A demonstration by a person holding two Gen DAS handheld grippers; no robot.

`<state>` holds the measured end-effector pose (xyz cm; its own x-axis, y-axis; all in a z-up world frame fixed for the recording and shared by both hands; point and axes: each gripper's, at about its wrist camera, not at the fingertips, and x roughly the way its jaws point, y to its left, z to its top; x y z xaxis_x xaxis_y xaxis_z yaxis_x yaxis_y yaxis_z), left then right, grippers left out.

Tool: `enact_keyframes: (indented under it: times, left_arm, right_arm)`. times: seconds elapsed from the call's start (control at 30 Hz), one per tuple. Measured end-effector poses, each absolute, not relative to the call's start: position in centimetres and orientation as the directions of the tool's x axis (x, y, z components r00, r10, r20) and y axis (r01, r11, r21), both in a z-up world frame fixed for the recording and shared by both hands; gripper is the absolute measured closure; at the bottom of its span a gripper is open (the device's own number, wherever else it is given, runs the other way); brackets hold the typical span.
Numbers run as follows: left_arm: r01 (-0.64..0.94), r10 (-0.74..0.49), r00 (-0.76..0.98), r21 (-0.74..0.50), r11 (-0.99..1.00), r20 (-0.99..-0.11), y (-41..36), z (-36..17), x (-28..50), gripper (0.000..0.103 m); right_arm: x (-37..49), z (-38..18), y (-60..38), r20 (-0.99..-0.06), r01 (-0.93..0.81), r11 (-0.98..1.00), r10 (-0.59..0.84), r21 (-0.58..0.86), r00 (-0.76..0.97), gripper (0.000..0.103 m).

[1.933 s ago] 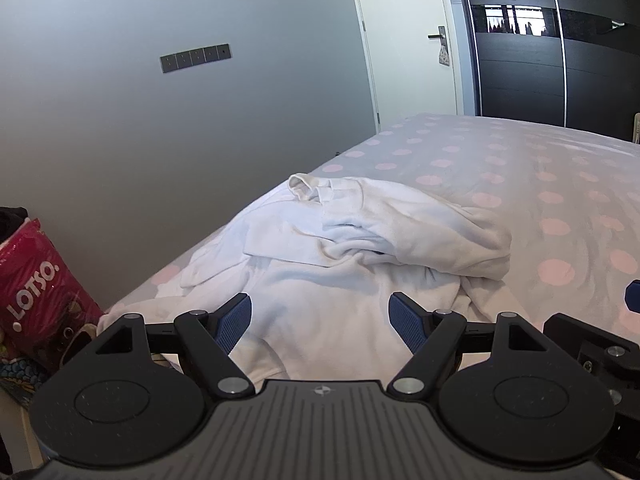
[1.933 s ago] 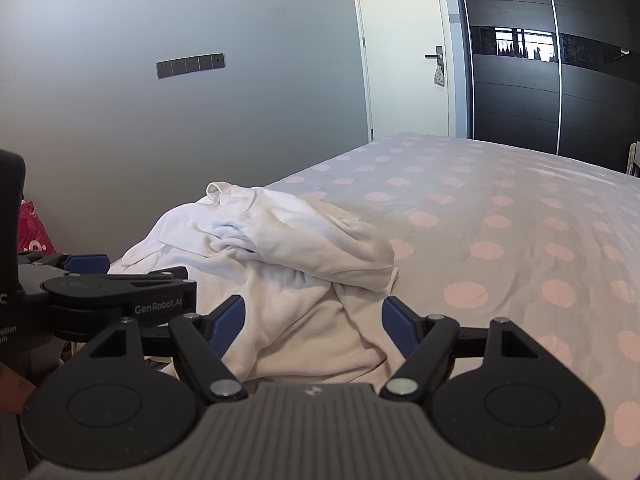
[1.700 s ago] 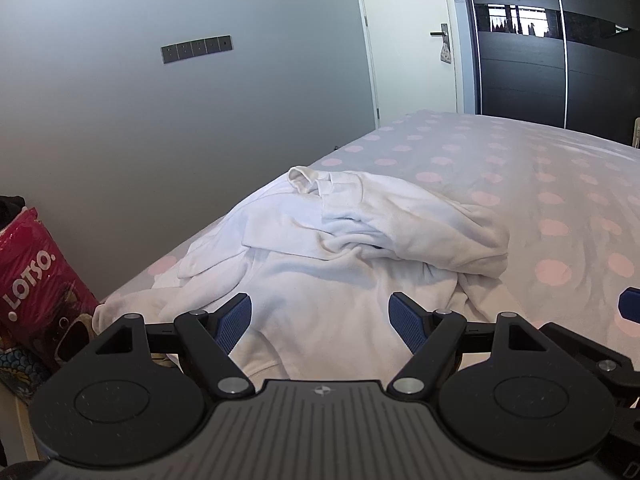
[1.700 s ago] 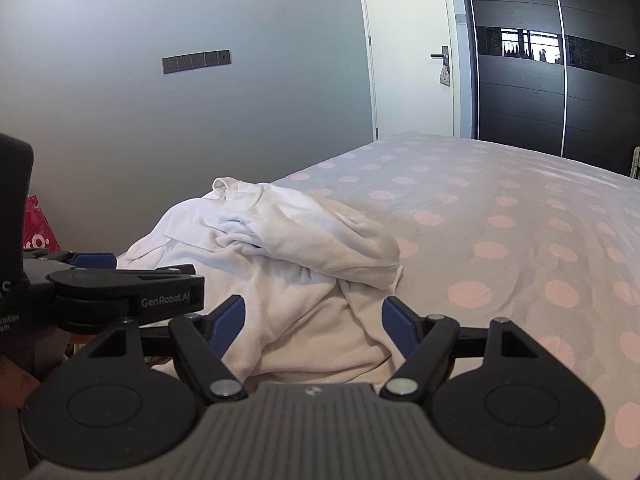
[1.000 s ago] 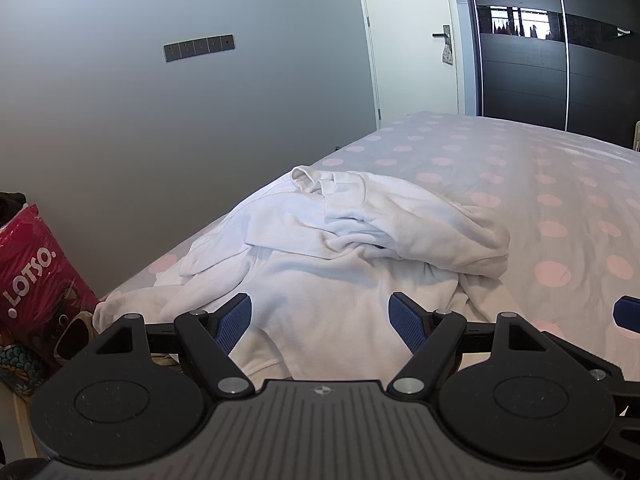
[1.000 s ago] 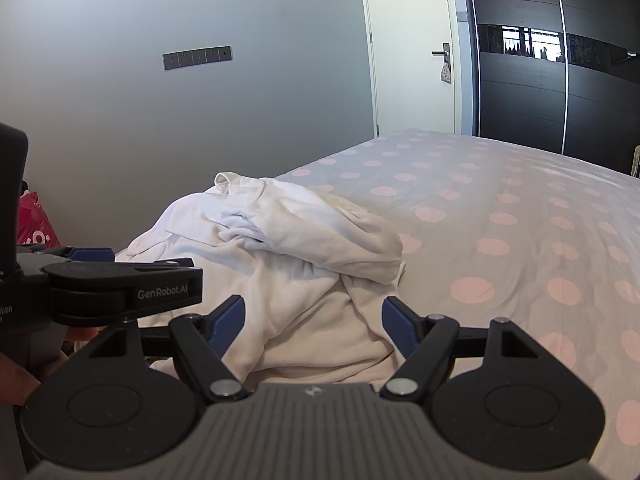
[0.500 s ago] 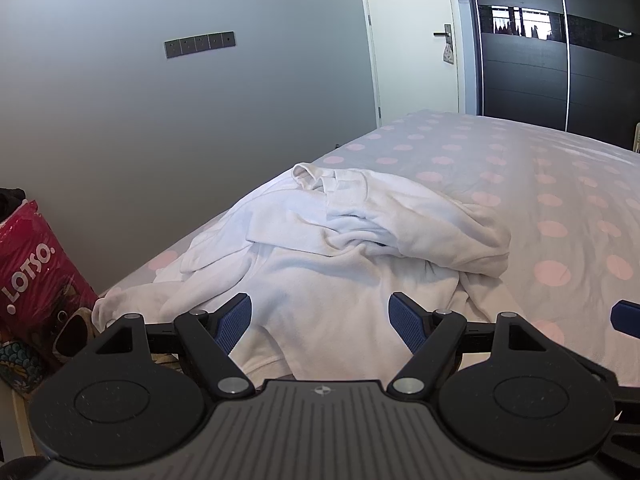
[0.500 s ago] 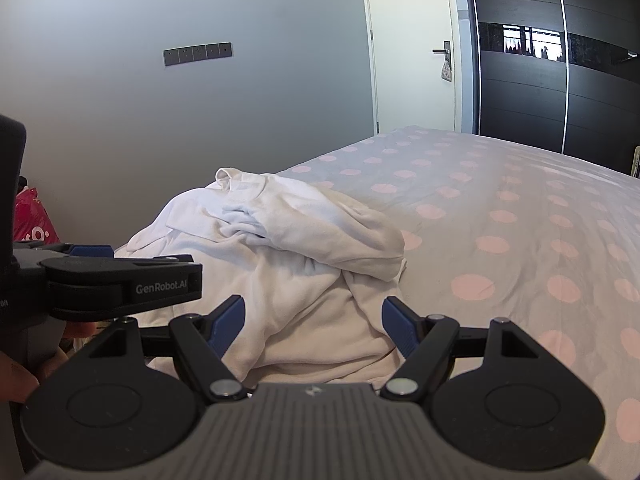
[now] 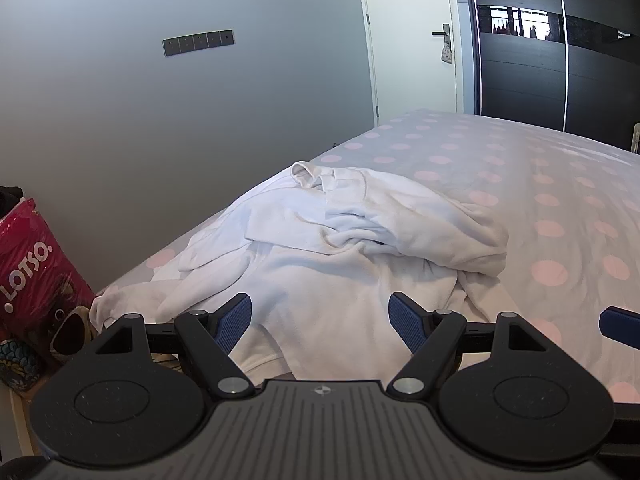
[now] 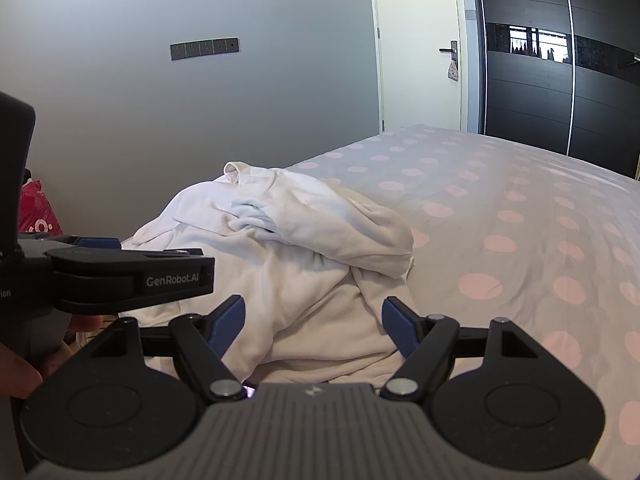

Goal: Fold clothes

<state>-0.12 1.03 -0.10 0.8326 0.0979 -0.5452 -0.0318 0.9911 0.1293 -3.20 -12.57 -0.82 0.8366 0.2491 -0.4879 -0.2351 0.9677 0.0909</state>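
A crumpled white garment (image 9: 340,248) lies in a heap on the near left corner of the bed (image 9: 560,200); it also shows in the right wrist view (image 10: 296,248). My left gripper (image 9: 320,320) is open and empty, hovering just short of the garment's near hem. My right gripper (image 10: 312,320) is open and empty, just before the garment's near right part. The left gripper's body (image 10: 132,276) shows at the left of the right wrist view, beside the right one.
The bed has a grey sheet with pink dots (image 10: 520,240). A red bag (image 9: 32,264) stands on the floor left of the bed. A grey wall (image 9: 160,120), a white door (image 9: 412,40) and a dark wardrobe (image 9: 560,60) lie beyond.
Both grippers have drifted slightly, so the garment sits a little differently in each view. The garment itself has not moved, and both grippers stay open.
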Motion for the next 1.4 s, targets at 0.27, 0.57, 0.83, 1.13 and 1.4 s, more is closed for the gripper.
enact_keyframes:
  times: [0.27, 0.57, 0.83, 1.13, 1.4]
  left_arm:
    - [-0.034, 0.101, 0.831, 0.131, 0.991, -0.548, 1.2, 0.0, -0.1, 0.028]
    - [-0.038, 0.106, 0.827, 0.134, 0.99, -0.551, 1.2, -0.1, 0.1, 0.028]
    - [-0.048, 0.115, 0.795, 0.127, 0.991, -0.596, 1.1, -0.7, 0.7, 0.028]
    - [-0.073, 0.124, 0.719, 0.103, 0.992, -0.684, 1.9, -1.0, 4.0, 0.028]
    - [-0.163, 0.162, 0.702, 0.065, 0.984, -0.694, 2.2, -2.6, 8.6, 0.028]
  right_arm:
    - [-3.4, -0.9, -12.7, -0.489, -0.239, 0.967, 0.253, 0.092, 0.835, 0.025]
    - [-3.2, -1.2, -12.8, -0.499, -0.24, 0.966, 0.255, 0.094, 0.829, 0.025]
    - [-1.9, -2.2, -12.8, -0.529, -0.254, 0.966, 0.245, 0.057, 0.813, 0.025]
    - [2.9, -3.3, -12.3, -0.548, -0.361, 0.93, 0.269, -0.065, 0.792, 0.028]
    - [9.1, -5.0, -9.2, -0.502, -0.446, 0.876, 0.307, -0.182, 0.809, 0.038]
